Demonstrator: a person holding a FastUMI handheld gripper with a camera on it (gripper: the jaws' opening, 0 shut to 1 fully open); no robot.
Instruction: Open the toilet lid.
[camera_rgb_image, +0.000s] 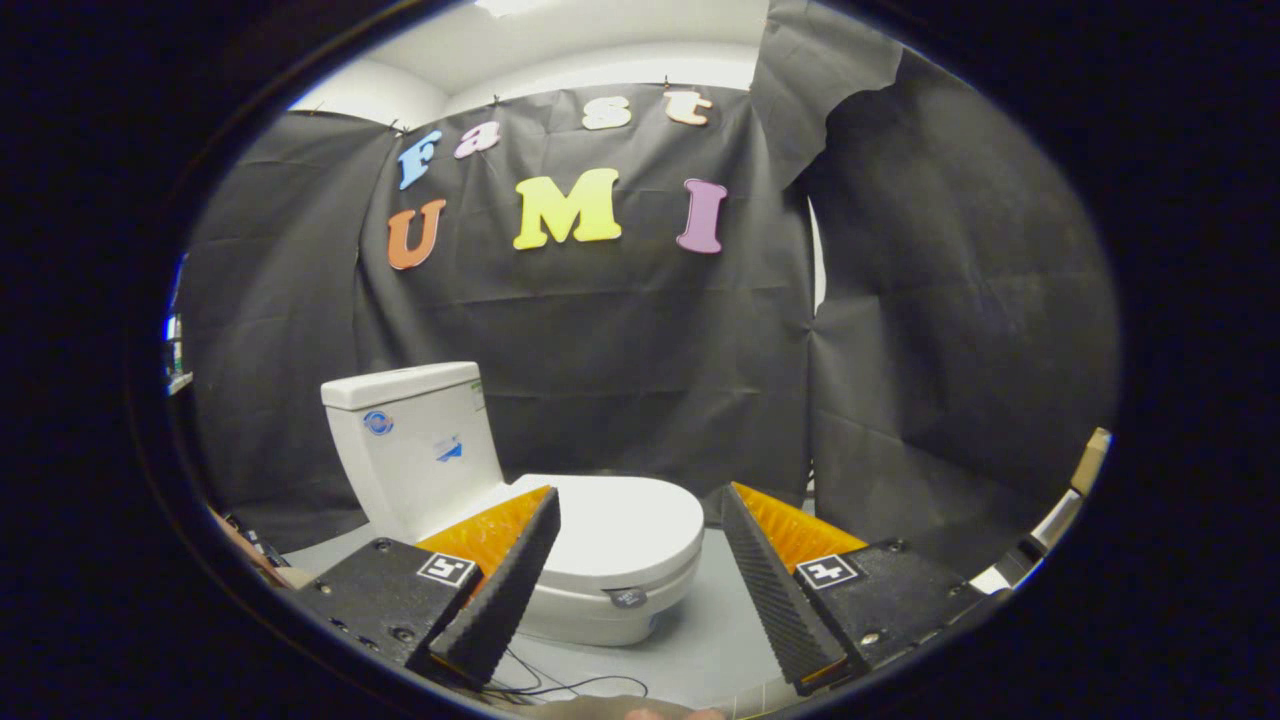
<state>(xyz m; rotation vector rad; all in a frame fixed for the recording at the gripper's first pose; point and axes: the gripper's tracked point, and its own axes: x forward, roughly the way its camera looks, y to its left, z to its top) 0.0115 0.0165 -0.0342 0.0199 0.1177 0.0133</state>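
- Toilet lid (615, 525): down flat on the bowl of a small white toilet (560, 540), not yet raised; rounded front edge pointing near and right.
- Standing on a grey worktop (700, 640), tank (410, 440) at the far left against the black cloth wall.
- Hand-held gripper (640, 590): spread wide, nothing between the fingers, no contact with the toilet apparent.
- Left finger (505, 590) overlapping the left part of the lid in view; whether above it or merely in front, cannot tell. Right finger (770, 580) off to the right of the bowl, apart from it.
- Lid lying just ahead of the fingers and mostly in the gap between them, nearer the left one.
- Step in hand, by judgement: the approach, before any grip or push on the lid; task barely begun.
- Next move likely calls for: easing forward and lower to the lid's front lip, just above the small round badge (628, 597) on the rim; hooking one fingertip under the lip or pinching the edge; then swinging up and back toward the tank on the hinge.
- Probable risks: fingertip slipping off the smooth edge, catching the seat together with the lid, or nudging the light toilet across the worktop.
- Thin dark cable (560, 688) trailing on the worktop near the left finger.
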